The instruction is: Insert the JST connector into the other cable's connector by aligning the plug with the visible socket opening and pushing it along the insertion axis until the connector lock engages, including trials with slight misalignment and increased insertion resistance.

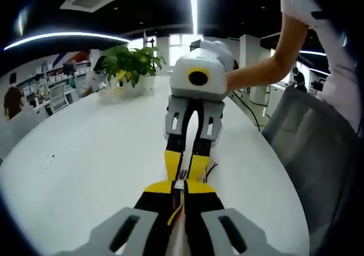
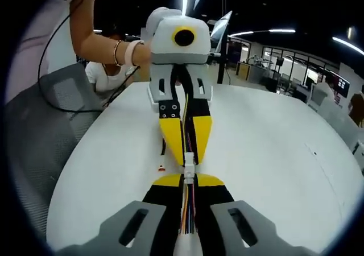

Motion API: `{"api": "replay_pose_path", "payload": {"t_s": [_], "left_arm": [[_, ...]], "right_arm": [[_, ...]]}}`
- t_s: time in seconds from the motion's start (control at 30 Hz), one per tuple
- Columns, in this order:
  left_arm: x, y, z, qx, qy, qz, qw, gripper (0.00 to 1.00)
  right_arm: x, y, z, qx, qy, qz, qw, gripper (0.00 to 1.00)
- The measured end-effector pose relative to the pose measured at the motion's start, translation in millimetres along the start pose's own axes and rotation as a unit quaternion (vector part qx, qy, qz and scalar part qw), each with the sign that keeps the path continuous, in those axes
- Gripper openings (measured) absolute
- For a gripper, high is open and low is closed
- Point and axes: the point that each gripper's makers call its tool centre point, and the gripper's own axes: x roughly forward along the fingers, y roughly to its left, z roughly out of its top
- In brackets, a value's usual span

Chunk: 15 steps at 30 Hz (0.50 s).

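Over the white table (image 1: 102,153) the two grippers face each other tip to tip. In the left gripper view my left gripper (image 1: 180,188) is shut on a small white JST connector (image 1: 179,184) with coloured wires (image 1: 175,213) trailing back between its jaws. The right gripper (image 1: 186,175) meets it from ahead. In the right gripper view my right gripper (image 2: 187,180) is shut on its cable's connector, coloured wires (image 2: 186,210) running back. The left gripper (image 2: 187,158) is opposite. The white connectors (image 2: 189,166) sit end to end, touching; whether they are locked is hidden.
A potted plant (image 1: 132,65) stands at the table's far end. Grey chairs (image 1: 318,148) (image 2: 51,125) sit along the table edge, beside the person's arms (image 1: 267,68). A tiny red-and-white piece (image 2: 161,168) lies on the table below the grippers.
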Motion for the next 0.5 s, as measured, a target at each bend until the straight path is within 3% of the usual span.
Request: {"api": "replay_pose_path", "payload": {"t_s": [0.17,0.5], "left_arm": [[0,0.8,-10.4,0.007,0.015,0.001,0.9999,0.0],[-2,10.5,-21.2,-0.003,0.015,0.024,0.9996,0.0]], "right_arm": [[7,1,-3.2,-0.001,0.007,0.001,1.0,0.03],[15,-9,-10.3,0.012,0.01,-0.004,0.9999,0.03]]}}
